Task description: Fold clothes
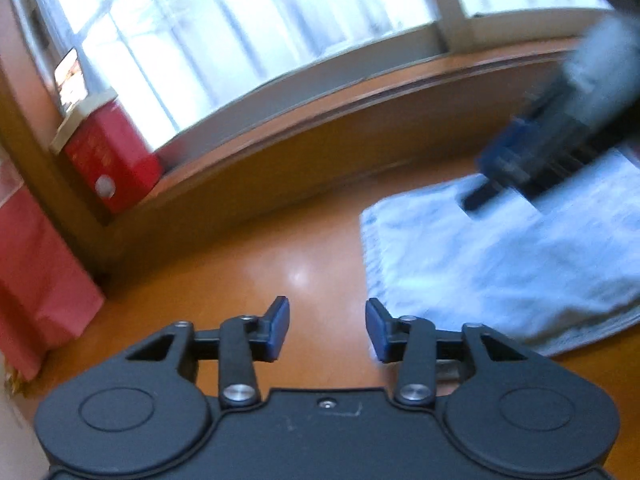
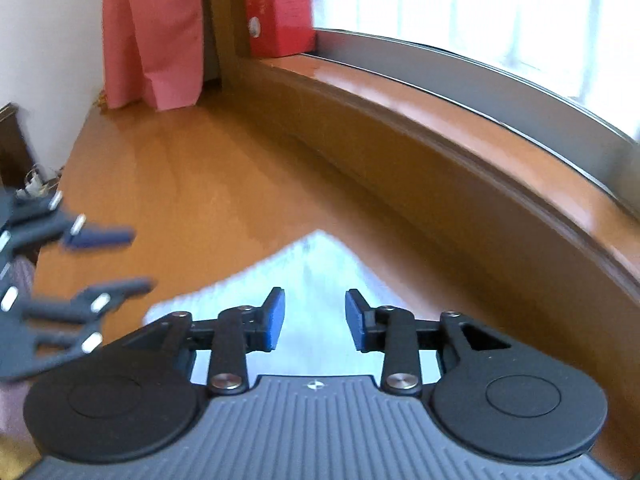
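Glossy wooden tabletop (image 1: 248, 248); soft white cloth (image 1: 500, 256).

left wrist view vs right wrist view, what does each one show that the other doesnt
Only the left wrist view shows most of the folded white cloth, with the blurred right gripper above it. Only the right wrist view shows the dark furniture by the wall and the left gripper from the side. Both show the red box on the sill, the pink curtain, the window and the orange wooden surface.

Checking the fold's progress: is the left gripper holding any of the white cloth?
No, the left gripper stands open over bare orange floor, beside the white cloth.
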Available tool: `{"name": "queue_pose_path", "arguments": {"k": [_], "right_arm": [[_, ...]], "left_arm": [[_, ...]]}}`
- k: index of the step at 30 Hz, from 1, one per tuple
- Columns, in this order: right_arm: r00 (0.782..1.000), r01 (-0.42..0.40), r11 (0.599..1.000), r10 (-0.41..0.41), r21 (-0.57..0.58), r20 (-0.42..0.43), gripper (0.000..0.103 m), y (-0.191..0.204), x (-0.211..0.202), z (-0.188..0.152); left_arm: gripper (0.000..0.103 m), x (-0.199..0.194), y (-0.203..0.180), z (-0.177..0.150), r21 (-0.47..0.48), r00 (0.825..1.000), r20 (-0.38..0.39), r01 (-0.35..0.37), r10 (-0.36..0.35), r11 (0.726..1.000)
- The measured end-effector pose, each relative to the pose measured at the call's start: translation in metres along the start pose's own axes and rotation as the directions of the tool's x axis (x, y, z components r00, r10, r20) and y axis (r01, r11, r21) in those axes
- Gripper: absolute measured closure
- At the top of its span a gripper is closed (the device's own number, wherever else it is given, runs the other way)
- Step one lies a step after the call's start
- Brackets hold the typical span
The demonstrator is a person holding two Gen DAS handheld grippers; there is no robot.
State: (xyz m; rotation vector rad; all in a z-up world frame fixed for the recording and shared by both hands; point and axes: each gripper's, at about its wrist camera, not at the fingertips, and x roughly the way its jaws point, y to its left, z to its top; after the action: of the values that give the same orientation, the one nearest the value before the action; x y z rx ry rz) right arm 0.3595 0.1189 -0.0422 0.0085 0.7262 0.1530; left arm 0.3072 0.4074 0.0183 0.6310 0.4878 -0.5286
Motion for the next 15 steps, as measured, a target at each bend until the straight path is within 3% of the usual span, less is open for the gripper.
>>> {"name": "queue_pose_path", "arguments": {"k": [1,6,10,15], "right_arm": [[1.0,0.02,1.0,-0.02,0.022,0.005,0.057,0.004,-0.011,-0.011],[0.982,0.183,0.972,-0.189,0.149,0.029,0.057,0.018,-0.07,-0.068],[0.936,0.351,0.93,-0.351,0.108,-0.018,0.058,0.018,-0.138,-0.121],[0.867,0.486,0.873,-0.476,0.037,-0.15,0.059,0.022,-0.168,-0.158]], "left_arm": [[0.063,0.001,-0.003,0.003,0.016,1.0,0.011,0.019,-0.02,1.0],[0.061,0.006,-0.018,0.014,0.094,0.987,0.02,0.154,-0.157,0.984],[0.061,0.009,-0.025,0.015,0.14,0.966,-0.007,0.255,-0.257,0.957],[0.061,0.015,-0.031,0.012,0.201,0.962,-0.037,0.274,-0.272,0.941]]}}
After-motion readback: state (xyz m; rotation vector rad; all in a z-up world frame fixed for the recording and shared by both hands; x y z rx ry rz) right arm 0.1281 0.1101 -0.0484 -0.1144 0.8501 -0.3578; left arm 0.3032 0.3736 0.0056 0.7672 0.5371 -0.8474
